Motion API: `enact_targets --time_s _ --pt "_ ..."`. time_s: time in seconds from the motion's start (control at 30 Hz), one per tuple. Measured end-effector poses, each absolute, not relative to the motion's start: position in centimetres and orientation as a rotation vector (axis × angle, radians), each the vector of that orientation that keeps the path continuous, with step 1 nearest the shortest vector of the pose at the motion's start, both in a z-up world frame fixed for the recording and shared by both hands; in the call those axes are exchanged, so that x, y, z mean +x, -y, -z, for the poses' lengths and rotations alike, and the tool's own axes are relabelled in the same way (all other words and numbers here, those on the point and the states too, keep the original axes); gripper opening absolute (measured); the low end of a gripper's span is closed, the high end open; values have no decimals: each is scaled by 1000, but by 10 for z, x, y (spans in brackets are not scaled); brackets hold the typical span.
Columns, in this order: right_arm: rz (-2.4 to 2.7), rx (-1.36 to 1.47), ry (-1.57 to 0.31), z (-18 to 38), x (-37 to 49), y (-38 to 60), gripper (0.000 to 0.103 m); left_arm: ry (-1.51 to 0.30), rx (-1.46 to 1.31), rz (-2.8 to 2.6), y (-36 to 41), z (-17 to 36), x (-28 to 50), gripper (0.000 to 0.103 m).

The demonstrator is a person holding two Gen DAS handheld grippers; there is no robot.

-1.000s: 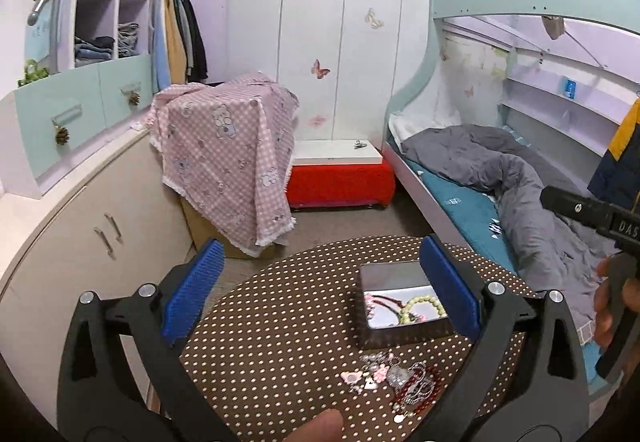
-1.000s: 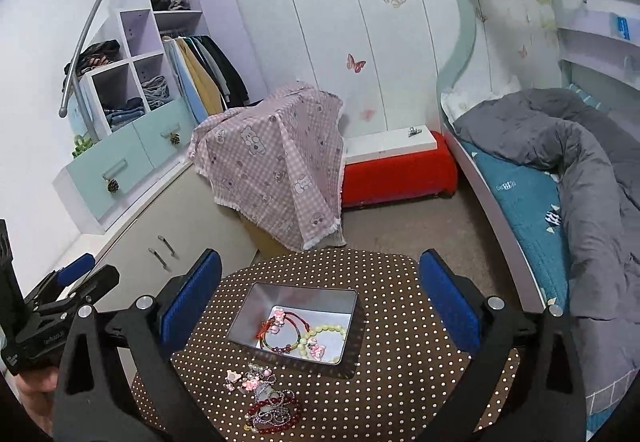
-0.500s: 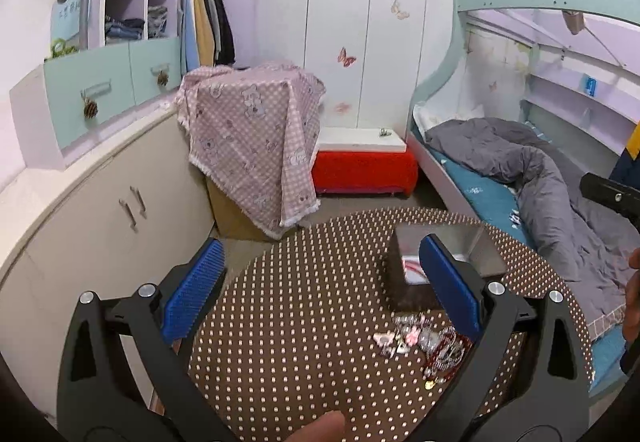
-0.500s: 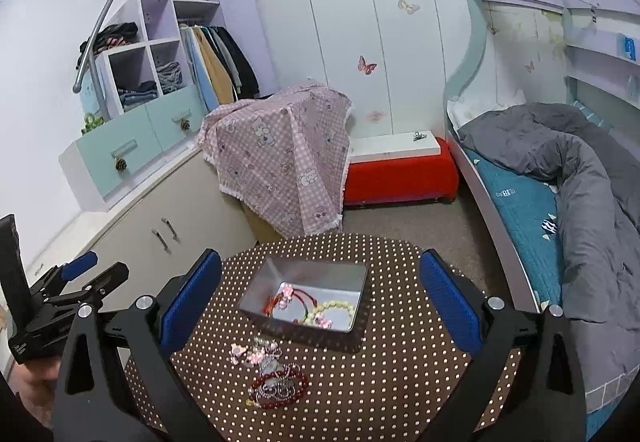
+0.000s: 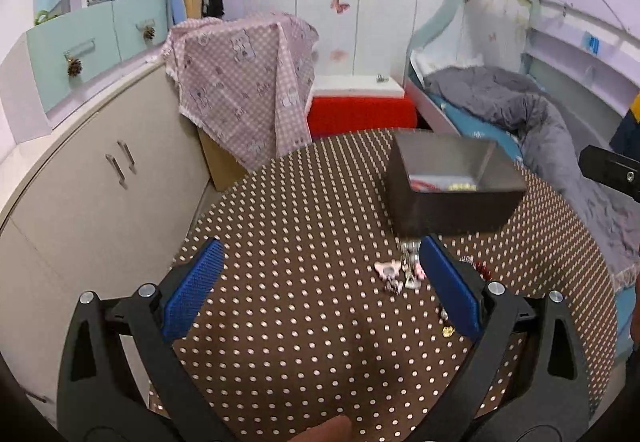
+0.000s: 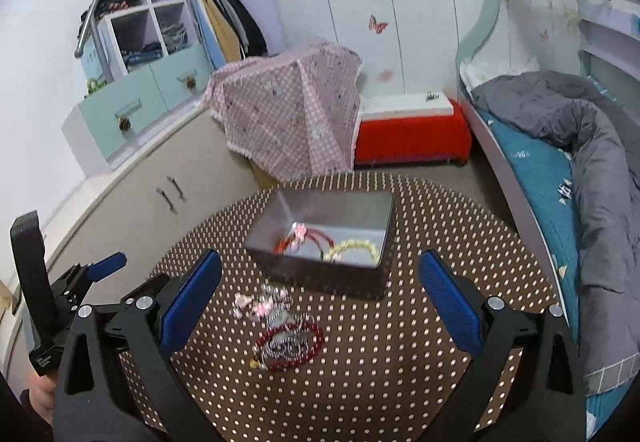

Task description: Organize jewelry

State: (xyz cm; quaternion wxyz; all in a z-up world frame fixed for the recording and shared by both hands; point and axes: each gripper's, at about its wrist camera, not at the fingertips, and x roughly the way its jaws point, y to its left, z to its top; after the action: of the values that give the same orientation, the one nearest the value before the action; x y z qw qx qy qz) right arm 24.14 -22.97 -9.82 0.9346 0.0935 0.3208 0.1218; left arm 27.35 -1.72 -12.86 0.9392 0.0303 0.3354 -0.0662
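Observation:
A grey metal tin (image 6: 352,211) stands on the round brown polka-dot table (image 6: 400,382); it holds a red cord bracelet (image 6: 308,240) and a pale bead bracelet (image 6: 354,248). In front of it lies a loose pile: pink hair clips (image 6: 250,302), silver pieces and a dark red bead bracelet (image 6: 290,344). My right gripper (image 6: 320,302) is open and empty above the pile. My left gripper (image 5: 320,288) is open and empty over the table, left of the tin (image 5: 452,203) and the clips (image 5: 394,274); its right finger hides part of the pile.
A cream cabinet (image 5: 100,181) with teal drawers stands left of the table. A pink checked cloth (image 6: 292,121) covers a box behind it. A red bench (image 6: 412,137) and a bunk bed with a grey duvet (image 6: 580,145) stand at the right.
Both grippers have dropped lower and closer to the table. The left view has swung left, so the tin now sits at its right. Both stay open.

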Motion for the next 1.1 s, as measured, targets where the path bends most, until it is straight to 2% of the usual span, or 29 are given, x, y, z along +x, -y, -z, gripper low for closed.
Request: enact_targets --time_s 0.3,0.4,0.47,0.53,0.57,0.6,0.63,0.7,0.73,0.77,0.83,0.9,0.97,1.1 --pt "-249 194 -730 127 243 227 95 -808 128 166 39 175 297 96" --pt "-240 203 -738 131 243 230 95 -847 142 169 45 187 306 90" --pt "-240 206 -744 133 245 231 95 -872 144 176 46 193 312 82" --pt "-243 200 -749 136 246 230 95 -898 136 190 46 199 316 67" --pt "-247 200 -751 136 247 230 95 -893 125 204 47 200 316 64" --pt "-255 195 -754 137 248 228 95 -891 120 218 47 199 316 55" --pt "-265 189 -758 139 250 226 95 -887 119 242 47 198 316 36" --pt "-296 163 -770 142 254 217 95 -882 118 265 47 196 316 19" --pt "-306 150 -775 144 255 212 95 -883 106 273 44 196 315 14" --pt "-328 128 -785 148 258 204 95 -882 97 274 38 196 315 14" --pt "-380 88 -795 152 261 188 87 -878 81 256 29 196 313 14" --pt "-430 38 -809 159 265 169 66 -875 67 238 17 196 310 14" --pt "-470 4 -835 167 271 152 53 -872 58 228 11 198 307 14" --pt "-522 -87 -857 180 280 124 45 -873 44 219 5 200 301 14"
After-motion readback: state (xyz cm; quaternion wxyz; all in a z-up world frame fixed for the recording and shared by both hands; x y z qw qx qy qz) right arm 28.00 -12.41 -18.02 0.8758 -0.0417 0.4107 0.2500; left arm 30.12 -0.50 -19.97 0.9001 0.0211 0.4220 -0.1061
